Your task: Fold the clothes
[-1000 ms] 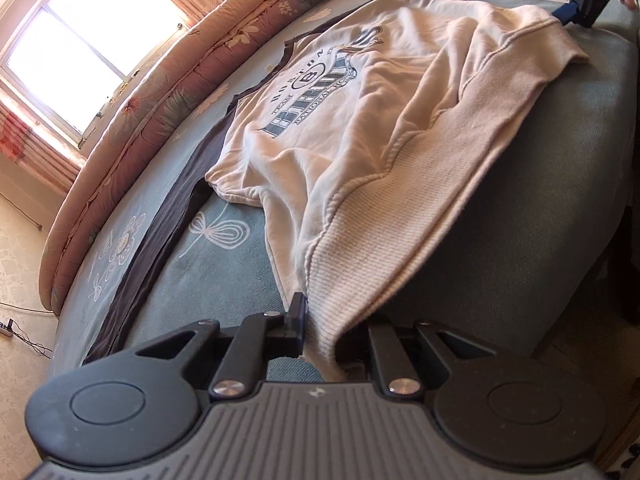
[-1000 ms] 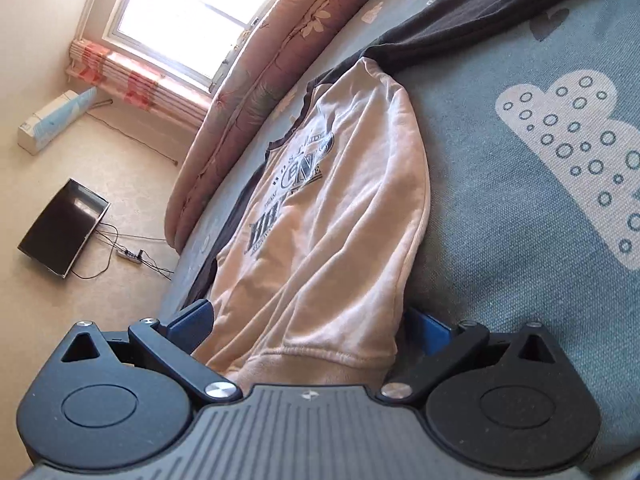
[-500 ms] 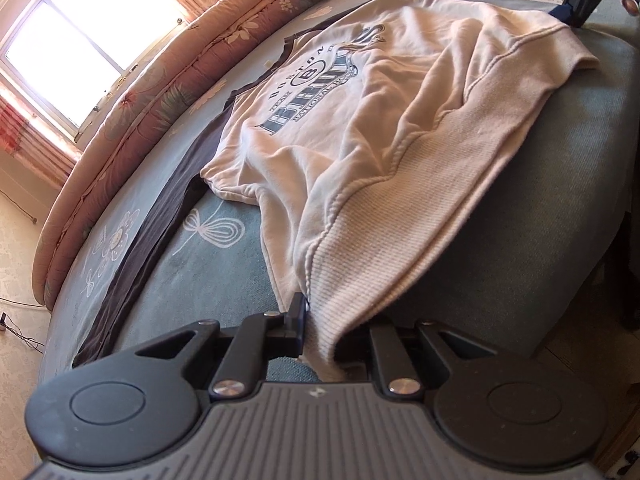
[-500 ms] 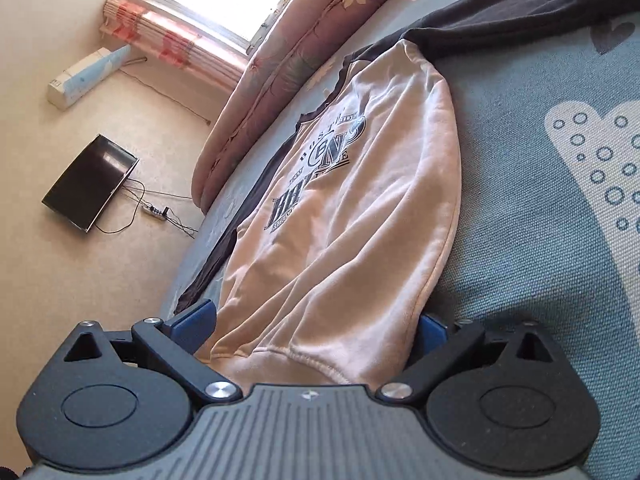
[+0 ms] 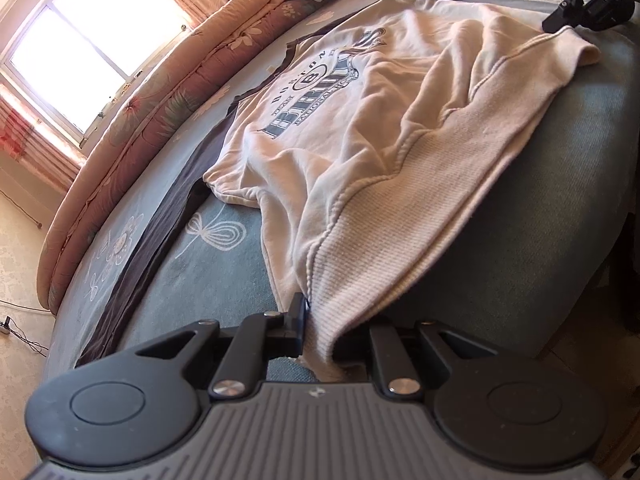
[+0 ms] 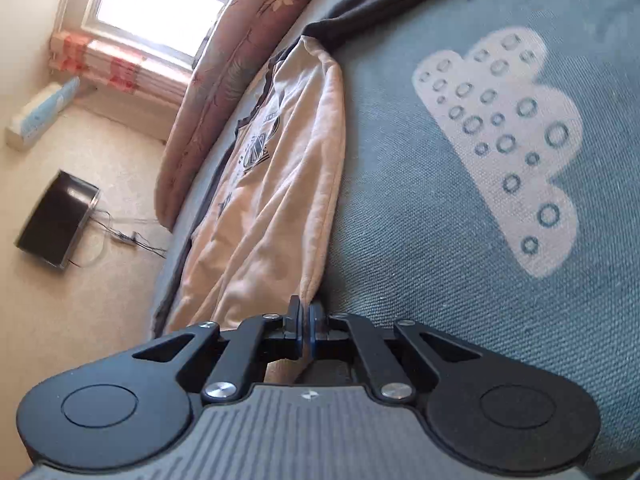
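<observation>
Lying on a big blue-grey bed cover point(image 5: 560, 184) is a cream sweatshirt point(image 5: 360, 128) with dark letters printed on its front. Both tongs are pinching it.

Near the bottom of the left wrist view, the left gripper point(image 5: 316, 320) has its jaws pressed close on the ribbed bottom band point(image 5: 400, 232) of the sweatshirt. The band bunches up where it goes between the jaws and hangs a little over the edge of the bed.

The right gripper point(image 6: 305, 320) has just been closing, and its jaws are now pressed together on the cream cloth at the other end of that band. From the left wrist view it shows as a small dark shape far off at the top right, touching the corner of the sweatshirt. The two tongs are well apart, with the band stretched between them.

A dark brown strip point(image 5: 168, 216) of cloth runs along the bed beside the sweatshirt. A rolled-up flowery quilt point(image 5: 160, 120) lies past it, near the bright window point(image 5: 80, 52). A white cloud shape point(image 6: 508, 140) is printed on the cover.

Down on the pale floor point(image 6: 80, 320) sits a flat black thing point(image 6: 56, 220) with thin wires beside it. I cannot tell if it is a box or if anything is in it.
</observation>
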